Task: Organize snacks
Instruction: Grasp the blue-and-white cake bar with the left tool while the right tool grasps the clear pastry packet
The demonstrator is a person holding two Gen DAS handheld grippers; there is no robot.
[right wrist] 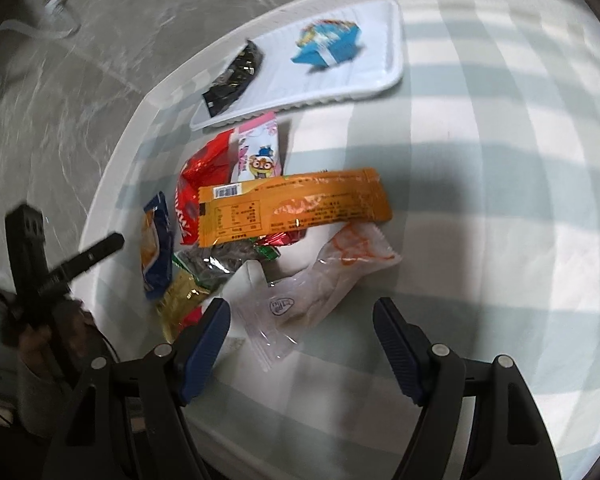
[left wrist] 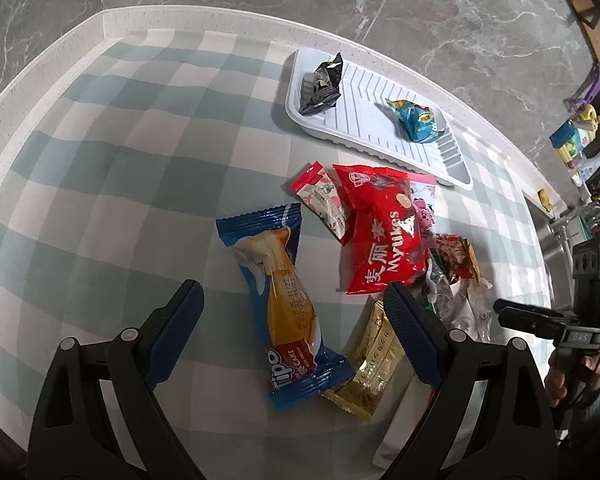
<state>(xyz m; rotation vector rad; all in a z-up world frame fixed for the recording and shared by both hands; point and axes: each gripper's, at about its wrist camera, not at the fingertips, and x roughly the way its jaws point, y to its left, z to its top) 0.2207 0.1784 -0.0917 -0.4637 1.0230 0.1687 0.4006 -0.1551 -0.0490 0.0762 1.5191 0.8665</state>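
The left gripper (left wrist: 294,316) has two black plastic arms with triangular cut-outs, round silver rivets and dark blue ribbed pads (left wrist: 176,332). The right gripper (right wrist: 302,338) has the same black arms, silver rivets and blue ribbed pads (right wrist: 204,352). Its black handle block carries a small green light and thin cables.

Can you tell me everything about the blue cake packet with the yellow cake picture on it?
The blue cake packet is a long, shiny plastic wrapper with crimped ends, picturing a yellow cake and a red "Tipo" label. It lies flat and sealed on the checked cloth, between the left gripper's open fingers, untouched. Its lower end overlaps a gold packet.
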